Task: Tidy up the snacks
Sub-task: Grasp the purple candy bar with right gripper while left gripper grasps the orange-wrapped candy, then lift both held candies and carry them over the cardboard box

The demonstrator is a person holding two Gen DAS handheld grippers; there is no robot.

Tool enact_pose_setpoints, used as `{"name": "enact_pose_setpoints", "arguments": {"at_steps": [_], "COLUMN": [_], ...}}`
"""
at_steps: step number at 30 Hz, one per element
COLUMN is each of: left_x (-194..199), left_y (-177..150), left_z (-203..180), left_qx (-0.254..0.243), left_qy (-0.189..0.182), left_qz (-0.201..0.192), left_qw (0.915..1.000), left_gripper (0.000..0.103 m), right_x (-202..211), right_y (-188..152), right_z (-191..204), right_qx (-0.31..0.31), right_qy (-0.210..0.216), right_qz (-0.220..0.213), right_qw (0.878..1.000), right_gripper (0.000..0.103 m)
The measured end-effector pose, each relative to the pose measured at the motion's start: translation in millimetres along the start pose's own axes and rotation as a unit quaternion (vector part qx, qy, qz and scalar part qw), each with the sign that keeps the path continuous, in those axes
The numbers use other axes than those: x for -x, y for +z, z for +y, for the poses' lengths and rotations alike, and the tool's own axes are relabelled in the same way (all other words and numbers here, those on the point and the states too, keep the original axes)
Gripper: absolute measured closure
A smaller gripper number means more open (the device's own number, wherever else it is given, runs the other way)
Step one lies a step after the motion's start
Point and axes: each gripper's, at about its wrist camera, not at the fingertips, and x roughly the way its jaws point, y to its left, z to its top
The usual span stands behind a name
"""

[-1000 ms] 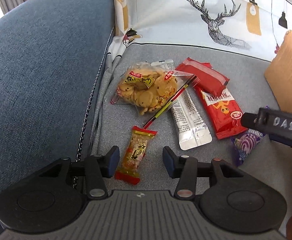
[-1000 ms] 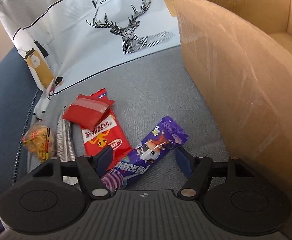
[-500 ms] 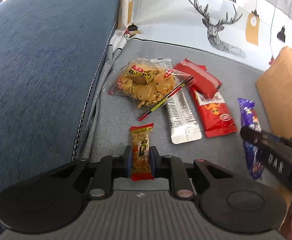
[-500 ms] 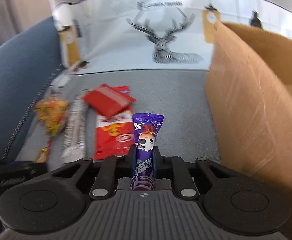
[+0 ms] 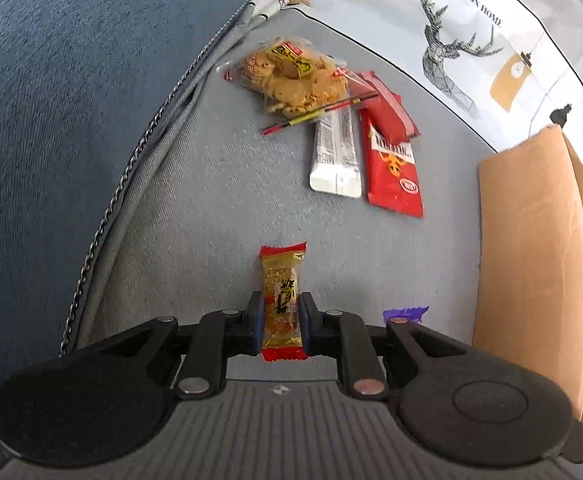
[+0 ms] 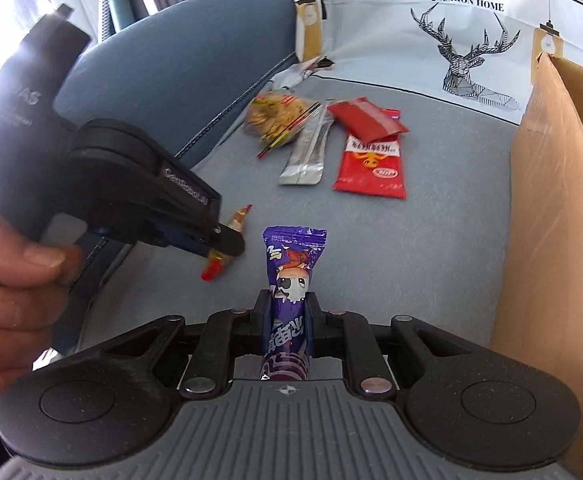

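At the bottom centre of the left wrist view, the left gripper (image 5: 280,322) has its jaws drawn in tight on a small gold-and-red snack bar (image 5: 282,300), the blue pads pressing its two long sides while its upper end sticks out ahead of the fingertips. In the right wrist view the same bar (image 6: 223,258) shows at centre left, pinched in the left gripper (image 6: 227,246), and a hand (image 6: 9,280) wraps that tool's handle at the left edge.

At the bottom centre of the right wrist view, the right gripper (image 6: 288,316) is likewise closed hard on a purple cartoon-printed snack packet (image 6: 291,280), which stands upright between the pads with its crimped top above them. Both packets appear raised off the grey seat cover (image 6: 431,248), though how far cannot be told.

Farther up the frame, at its centre, the other snacks lie in a loose cluster on the cover: a red packet (image 6: 371,164) with a smaller red pouch (image 6: 365,118) overlapping its far end, a silver sachet (image 6: 307,152) just left of them, and a clear bag of biscuits (image 6: 275,114) at the far left with a thin red-and-yellow stick (image 6: 287,132) lying across it.

Along the right edge stands a cardboard box (image 6: 551,200), its brown wall facing the cluster. Behind everything, a white cushion printed with a deer (image 6: 467,64) leans across the top of the frame.
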Motion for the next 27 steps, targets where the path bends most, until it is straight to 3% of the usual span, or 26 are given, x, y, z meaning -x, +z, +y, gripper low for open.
{"name": "enact_pose_setpoints", "arguments": {"at_steps": [9, 13, 19, 27], "left_x": [-4, -8, -11, -12], "left_y": [-4, 0, 3, 2], "left_z": [-4, -7, -17, -25], "left_qx": [-0.012, -0.008, -0.023, -0.037], "left_qy": [0.012, 0.014, 0.02, 0.032], "left_qz": [0.009, 0.01, 0.007, 0.004], "left_qw": [0.9998, 0.9998, 0.9995, 0.9988], "left_gripper": [0.081, 0.079, 0.068, 0.068], "right_x": [-2, -6, -13, -14], "right_y": [-40, -41, -42, -43], "right_z": [-6, -4, 0, 2], "right_qx": [0.006, 0.028, 0.046, 0.059], "right_qy": [-0.001, -0.006, -0.012, -0.014], "right_qz": [-0.008, -0.007, -0.001, -0.003], "right_qw": [1.0, 1.0, 0.999, 0.998], "right_gripper": [0.079, 0.077, 0.073, 0.071]}}
